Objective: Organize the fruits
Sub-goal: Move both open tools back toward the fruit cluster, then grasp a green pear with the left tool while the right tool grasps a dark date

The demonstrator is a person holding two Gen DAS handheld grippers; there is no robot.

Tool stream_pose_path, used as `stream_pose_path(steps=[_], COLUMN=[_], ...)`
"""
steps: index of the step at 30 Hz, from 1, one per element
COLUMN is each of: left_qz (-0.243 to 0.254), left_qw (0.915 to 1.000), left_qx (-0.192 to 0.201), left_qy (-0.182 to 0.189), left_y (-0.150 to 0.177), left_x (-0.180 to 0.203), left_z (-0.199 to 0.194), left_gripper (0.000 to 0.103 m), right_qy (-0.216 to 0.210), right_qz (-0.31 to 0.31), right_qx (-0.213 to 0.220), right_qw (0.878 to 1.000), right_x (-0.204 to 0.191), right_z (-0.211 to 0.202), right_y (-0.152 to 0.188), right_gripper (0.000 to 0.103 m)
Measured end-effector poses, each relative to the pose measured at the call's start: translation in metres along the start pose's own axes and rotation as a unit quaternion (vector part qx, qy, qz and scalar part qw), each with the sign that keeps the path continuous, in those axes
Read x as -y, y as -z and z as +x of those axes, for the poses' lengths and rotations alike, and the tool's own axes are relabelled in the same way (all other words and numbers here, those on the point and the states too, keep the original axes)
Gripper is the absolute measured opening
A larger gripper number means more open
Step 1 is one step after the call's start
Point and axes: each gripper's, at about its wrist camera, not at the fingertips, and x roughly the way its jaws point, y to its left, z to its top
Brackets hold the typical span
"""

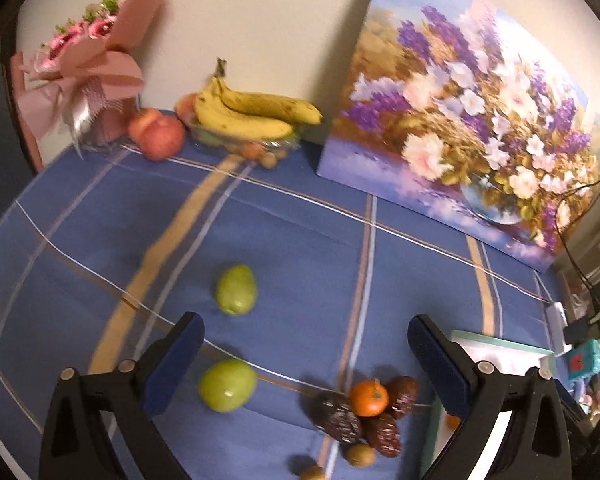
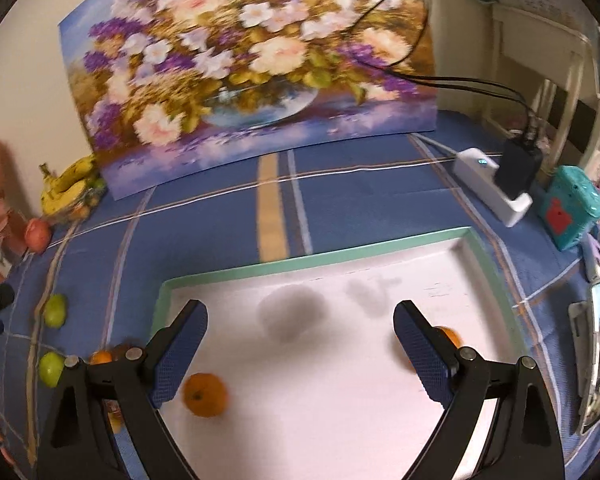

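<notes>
Blue striped tablecloth (image 1: 291, 240) carries two green round fruits (image 1: 227, 386), near our spread, empty left gripper (image 1: 304, 364). Our right gripper (image 2: 300, 348) (also spread, empty) hovers over the white green-rimmed tray (image 2: 312, 258) holding a small orange tangerine (image 2: 204, 395); round fruit could roll if nudged by a finger.

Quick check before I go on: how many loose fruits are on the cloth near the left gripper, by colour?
Green: 2
Orange: 1
Dark brown, a touching cluster, count unclear
Small brown: 2
Total: 5, plus the cluster.
</notes>
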Motion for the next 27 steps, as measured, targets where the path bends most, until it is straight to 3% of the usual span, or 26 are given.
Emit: stream_pose_path(steps=[14,22,24,26,27], left_qz=[-0.034,-0.061,-0.059,-0.055,-0.051], left_qw=[0.9985,0.9978,0.9981,0.9984,0.9985], left_qx=[0.025,0.007,0.000,-0.007,-0.013], left_qy=[-0.035,-0.023,-0.018,-0.014,-0.013], left_y=[-0.021,-0.025,-0.025,-0.024,-0.023], left_x=[-0.069,-0.096,-0.096,-0.093,-0.091], left_z=[-0.021,-0.022,-0.020,-0.017,-0.014], left_gripper=[0.103,0.101,0.098,0.097,0.097], right_qy=[-0.065,-0.116,-0.138,-0.149,-0.147], right_qz=[-0.023,-0.029,-0.026,-0.030,-0.037], right_qx=[0.008,-0.002,-0.011,-0.021,-0.026], right_qw=[0.998,0.993,0.990,0.988,0.988], right_x=[-0.064,-0.102,-0.110,-0.118,-0.124], right_z=[-0.014,-0.017,-0.015,-0.011,-0.009], right_y=[-0.007,-0.003,-0.001,0.003,0.005], right_gripper=[0.094,0.093,0.088,0.067,0.064])
